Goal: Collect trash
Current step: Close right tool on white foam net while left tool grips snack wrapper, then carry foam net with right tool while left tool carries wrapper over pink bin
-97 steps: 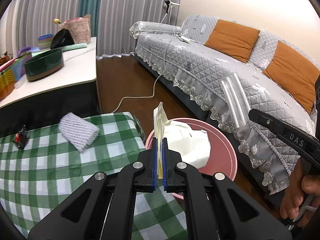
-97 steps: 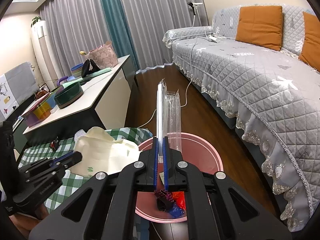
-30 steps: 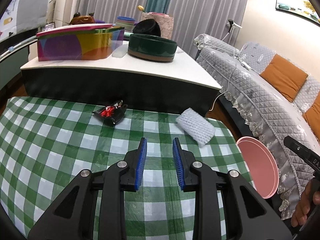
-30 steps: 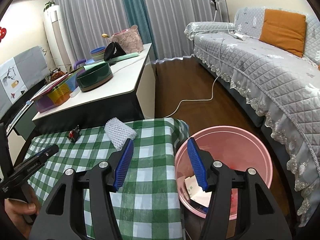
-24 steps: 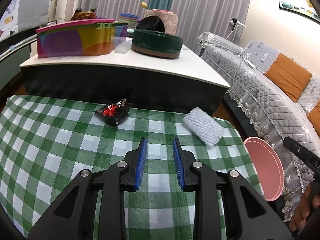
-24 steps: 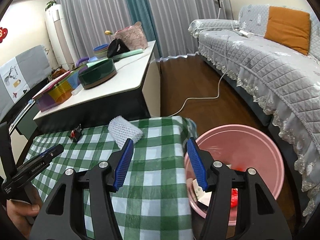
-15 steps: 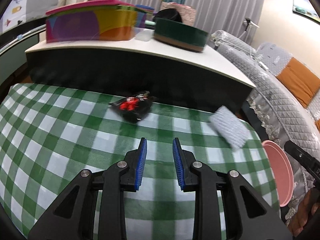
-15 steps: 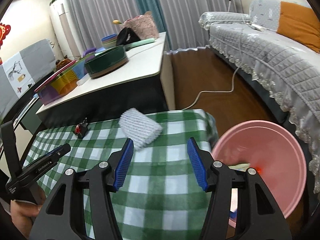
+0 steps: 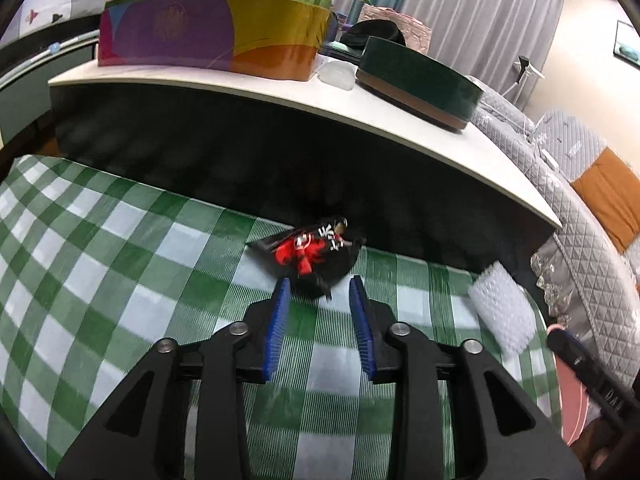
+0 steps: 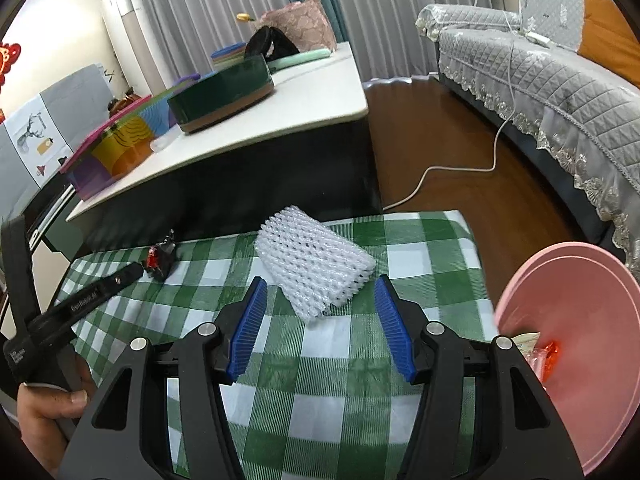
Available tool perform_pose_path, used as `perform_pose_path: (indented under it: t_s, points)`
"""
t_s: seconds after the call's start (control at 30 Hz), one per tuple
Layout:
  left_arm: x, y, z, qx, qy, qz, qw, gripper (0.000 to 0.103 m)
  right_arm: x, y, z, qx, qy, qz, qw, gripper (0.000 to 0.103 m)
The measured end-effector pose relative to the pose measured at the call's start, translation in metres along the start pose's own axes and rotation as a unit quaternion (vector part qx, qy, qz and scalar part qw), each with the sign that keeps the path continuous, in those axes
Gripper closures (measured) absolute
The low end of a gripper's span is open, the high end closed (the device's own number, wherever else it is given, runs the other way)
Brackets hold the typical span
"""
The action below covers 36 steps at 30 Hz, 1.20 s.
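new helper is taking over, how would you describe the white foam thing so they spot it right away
Find the green checked tablecloth below the white counter. The foam net sleeve lies near its far edge, towards the pink bin. It is white and mesh-textured, unlike the small black and red wrapper.

The left gripper (image 9: 319, 286) is pointed forward and down over the checked cloth (image 9: 120, 264). Its two blue pads (image 9: 278, 324) are held a little apart, and its jaws have just been opening. Nothing is pressed between them. The tips are seen just short of the black and red wrapper (image 9: 316, 250) on the cloth.

The right gripper (image 10: 318, 286) is also tipped down over the cloth. Its pads (image 10: 246, 326) are spread wider, and nothing is gripped. The tips are seen on either side of the near end of the white foam net (image 10: 314, 266); whether it is touched cannot be told.

The left gripper's handle is held by a hand (image 10: 50, 414).
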<state>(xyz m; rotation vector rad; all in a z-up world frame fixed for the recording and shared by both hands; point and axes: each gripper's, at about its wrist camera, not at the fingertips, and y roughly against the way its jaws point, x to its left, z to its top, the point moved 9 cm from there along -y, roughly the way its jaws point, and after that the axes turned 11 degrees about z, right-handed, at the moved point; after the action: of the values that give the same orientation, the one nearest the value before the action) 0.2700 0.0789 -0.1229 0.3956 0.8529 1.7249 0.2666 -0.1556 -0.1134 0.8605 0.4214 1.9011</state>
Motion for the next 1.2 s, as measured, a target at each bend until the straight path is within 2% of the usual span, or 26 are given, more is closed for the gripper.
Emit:
perform_pose_path:
  t_s: [0.13,0.3,0.37,0.4,0.43,0.47,0.5,0.53,0.87,1.2]
  points:
    - [-0.002,-0.014,0.000,0.017,0.008,-0.006,0.9998,0.067,-0.007,-0.015,-0.001,0.010,-0.013,-0.004,1.000,0.047]
    - [-0.001,-0.026,0.000,0.035,0.021,-0.002,0.9992,0.067,-0.012,-0.030,-0.007,0.024,-0.029,-0.009,0.999,0.048]
    - [0.000,-0.029,0.000,0.037,0.021,0.001,0.9991,0.067,-0.009,-0.033,-0.008,0.028,-0.026,-0.004,0.999,0.058]
    - [0.000,-0.030,0.000,0.040,0.023,0.001,0.9989,0.069,-0.007,-0.035,-0.008,0.031,-0.023,0.001,0.999,0.069]
    - [0.001,-0.032,-0.001,0.043,0.025,0.003,0.9988,0.079,-0.005,-0.036,-0.009,0.033,-0.021,0.006,0.999,0.079]
    - [0.002,-0.033,-0.001,0.045,0.026,0.006,0.9986,0.087,-0.003,-0.037,-0.010,0.034,-0.018,0.007,0.999,0.084]
    - [0.003,-0.033,-0.001,0.045,0.027,0.008,0.9986,0.090,-0.002,-0.037,-0.010,0.035,-0.016,0.009,0.999,0.093]
    - [0.004,-0.032,-0.002,0.045,0.028,0.010,0.9986,0.092,0.000,-0.036,-0.011,0.035,-0.015,0.012,0.999,0.096]
    - [-0.003,0.003,0.001,0.016,0.007,0.019,0.9997,0.093,0.022,-0.004,0.001,0.007,0.008,0.032,0.999,0.099]
    - [-0.012,0.050,0.003,-0.017,-0.020,0.020,0.9995,0.093,0.039,0.052,0.007,-0.027,0.025,0.036,0.999,0.099]
